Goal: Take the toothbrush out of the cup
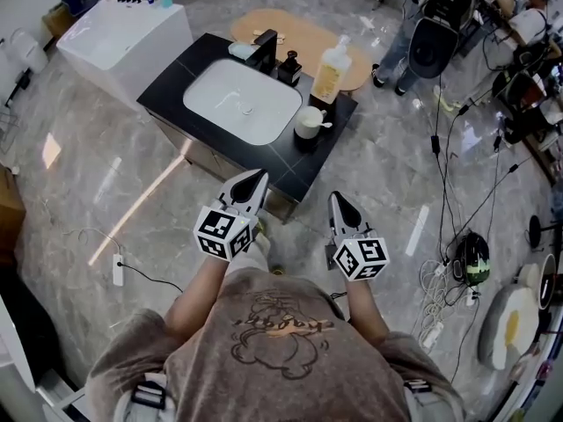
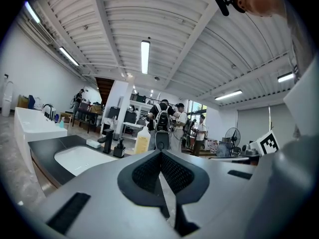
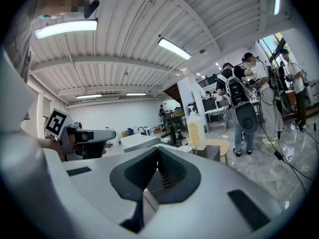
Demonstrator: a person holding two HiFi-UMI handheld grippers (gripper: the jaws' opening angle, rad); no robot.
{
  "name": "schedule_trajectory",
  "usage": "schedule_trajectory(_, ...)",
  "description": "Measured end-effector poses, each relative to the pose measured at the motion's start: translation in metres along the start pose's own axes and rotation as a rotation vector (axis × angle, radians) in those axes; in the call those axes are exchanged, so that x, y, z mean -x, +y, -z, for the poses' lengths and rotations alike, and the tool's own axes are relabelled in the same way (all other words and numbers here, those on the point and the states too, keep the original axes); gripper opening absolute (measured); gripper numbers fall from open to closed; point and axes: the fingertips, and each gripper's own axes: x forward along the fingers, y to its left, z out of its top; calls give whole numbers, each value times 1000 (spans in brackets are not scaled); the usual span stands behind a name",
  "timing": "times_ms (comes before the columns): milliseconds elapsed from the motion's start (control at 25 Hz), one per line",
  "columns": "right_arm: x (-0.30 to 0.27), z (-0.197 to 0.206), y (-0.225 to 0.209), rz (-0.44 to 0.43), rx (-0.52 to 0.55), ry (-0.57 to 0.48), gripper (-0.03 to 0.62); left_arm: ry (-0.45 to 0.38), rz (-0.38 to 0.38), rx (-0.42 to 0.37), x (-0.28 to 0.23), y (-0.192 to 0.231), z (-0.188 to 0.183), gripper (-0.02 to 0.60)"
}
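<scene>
the approach is the step in hand, i judge: nothing is gripped yet. the black counter [image 1: 176, 82] with its white basin [image 1: 242, 102] lies ahead of both grippers, its near corner just beyond the left gripper's tip. the left gripper [image 1: 260, 176] has its jaws pressed together with nothing between them, and the right gripper [image 1: 337, 199] is likewise closed and empty (each gripper's own view shows the pads meeting). ahead of the right gripper and a little to its left stands the yellow bottle [image 1: 330, 70], and nearer than that the white cup [image 1: 308, 121], well apart from both tips. the toothbrush [image 1: 324, 125] sits in the cup, its end poking over the rim on the right gripper's side. the next move likely calls for one gripper to reach the cup, spread its jaws, pinch that exposed end and lift; the other could steady the cup.
</scene>
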Motion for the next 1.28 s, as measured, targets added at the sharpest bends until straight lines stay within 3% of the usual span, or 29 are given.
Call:
schedule_trajectory(600,-97,-35,-38,111,-30,-56,5,28,140,-29,-105,65,-38,21)
schedule_trajectory(960,-125,-45,-49,207,-57,-89,4,68,247,-44,-136,81,-43,21)
schedule_trajectory(1280,-137,-54,-58,240,-51,-92,5,61,273,-34,-154,88,-49,21)
